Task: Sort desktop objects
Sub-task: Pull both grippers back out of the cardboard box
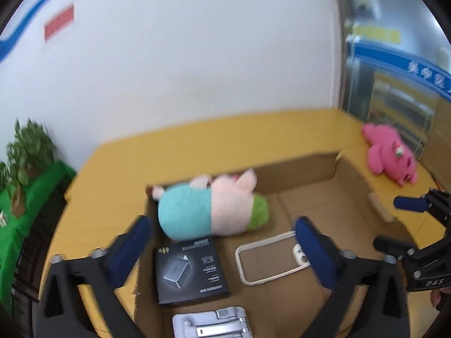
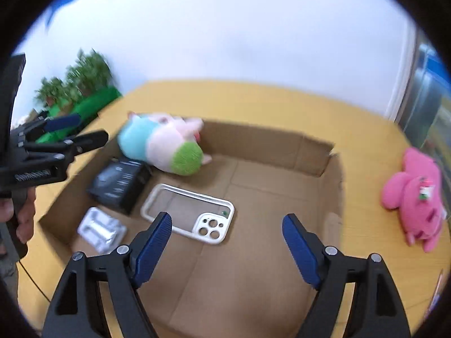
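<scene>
We are holding both the left gripper and the right gripper wide and empty above the cardboard box; only the pink plush toy is waiting outside.

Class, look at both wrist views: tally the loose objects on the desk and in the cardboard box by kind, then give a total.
Plush toys: 2, the pastel pink, blue and green plush pig in the box and the bright pink plush toy on the desk.
Clear white-rimmed phone cases: 1
Black charger cartons: 1
Silver-grey folding stands: 1
Total: 5
</scene>
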Motion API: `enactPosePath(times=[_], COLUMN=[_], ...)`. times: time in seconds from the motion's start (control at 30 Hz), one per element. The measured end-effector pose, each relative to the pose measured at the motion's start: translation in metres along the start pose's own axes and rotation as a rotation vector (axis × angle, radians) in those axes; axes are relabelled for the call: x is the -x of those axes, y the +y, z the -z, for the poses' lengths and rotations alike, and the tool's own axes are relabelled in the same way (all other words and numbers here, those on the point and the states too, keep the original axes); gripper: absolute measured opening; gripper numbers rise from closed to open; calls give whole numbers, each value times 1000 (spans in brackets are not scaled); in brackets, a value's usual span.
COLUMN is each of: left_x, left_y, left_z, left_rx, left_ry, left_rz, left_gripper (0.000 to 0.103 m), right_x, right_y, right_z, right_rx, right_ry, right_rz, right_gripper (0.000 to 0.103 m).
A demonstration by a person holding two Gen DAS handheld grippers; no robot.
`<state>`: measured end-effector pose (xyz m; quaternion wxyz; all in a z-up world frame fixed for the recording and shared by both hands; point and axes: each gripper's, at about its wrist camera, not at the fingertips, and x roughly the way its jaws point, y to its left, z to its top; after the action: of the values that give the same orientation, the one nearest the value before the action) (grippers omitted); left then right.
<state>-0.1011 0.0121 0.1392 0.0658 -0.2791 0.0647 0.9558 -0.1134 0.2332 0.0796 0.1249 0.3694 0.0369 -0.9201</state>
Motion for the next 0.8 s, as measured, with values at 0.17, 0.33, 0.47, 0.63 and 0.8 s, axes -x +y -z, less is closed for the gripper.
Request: enactPosePath(times=[0.17,0.33,0.47,0.63,0.8], left_x=[49,62,69,72,72], left_y=[-27,-43,-47,-48,-49], left_z=[12,25,36,47,51], left_rx=[-45,24,42,46,36], left_ry=[-91,-81,-56,-39,-28], left_rz=[20,123,102,90,87], left_gripper=[103,103,103,103,103], right_x=[33,59,69,74,73], right_y=[11,11,21,26,29], right_z=[23,38,52,61,61], right_rx=[-8,-49,-31,-24,-26], right_ry=[-89,-133,-134,-131,-132], right_rz=[39,12,28,14,5], right_gripper=[81,81,81,81,81])
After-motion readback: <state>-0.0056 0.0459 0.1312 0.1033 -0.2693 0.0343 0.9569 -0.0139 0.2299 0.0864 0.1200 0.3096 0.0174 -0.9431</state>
